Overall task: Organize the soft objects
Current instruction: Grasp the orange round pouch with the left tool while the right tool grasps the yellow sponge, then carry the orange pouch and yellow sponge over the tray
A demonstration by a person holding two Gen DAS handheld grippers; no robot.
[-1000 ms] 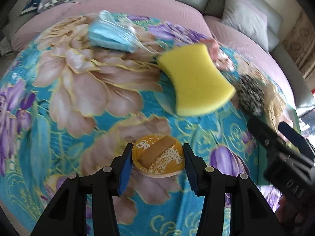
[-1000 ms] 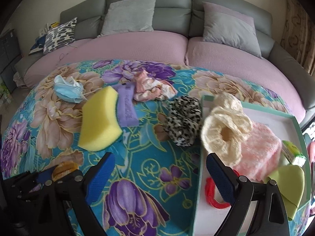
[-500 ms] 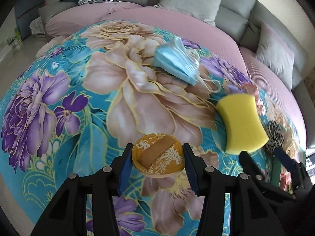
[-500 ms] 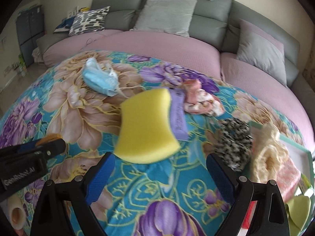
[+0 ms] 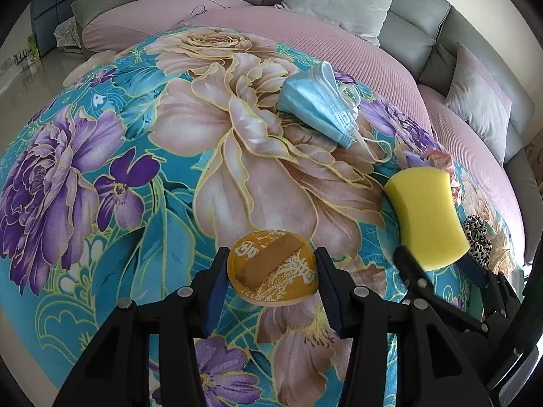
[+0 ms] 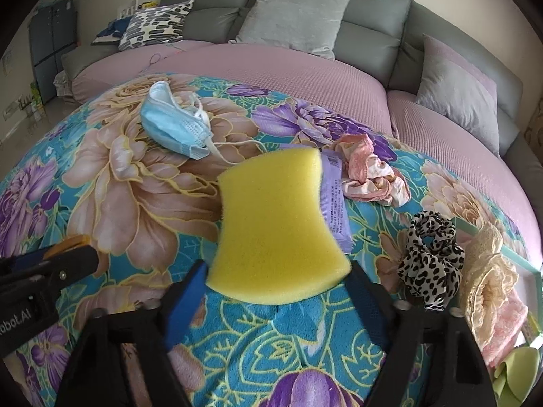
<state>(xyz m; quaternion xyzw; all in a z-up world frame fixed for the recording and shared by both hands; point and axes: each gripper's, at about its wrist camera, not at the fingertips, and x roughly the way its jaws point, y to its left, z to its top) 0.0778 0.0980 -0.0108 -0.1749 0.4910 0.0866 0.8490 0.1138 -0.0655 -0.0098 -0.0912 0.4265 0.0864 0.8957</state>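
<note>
Both hands have swung left — right gripper [image 6: 276, 291] closing astride the yellow sponge [image 6: 276, 227], long axis pointing away, pads seemingly not yet pressing; left gripper [image 5: 269, 278] clamps the orange puff [image 5: 271, 273].

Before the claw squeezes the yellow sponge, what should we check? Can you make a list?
1. Yellow sponge sits between the right claw pads: ok, they're closing.
2. Pads pressing the sponge yet: cannot tell.
3. Left claw grips the orange round pad: ok.
4. Blue face mask clear of the sponge: ok.
5. Purple packet clear of the sponge: not ok, it's tucked beneath.
6. Leopard scrunchie clear of the claw: ok.
</note>
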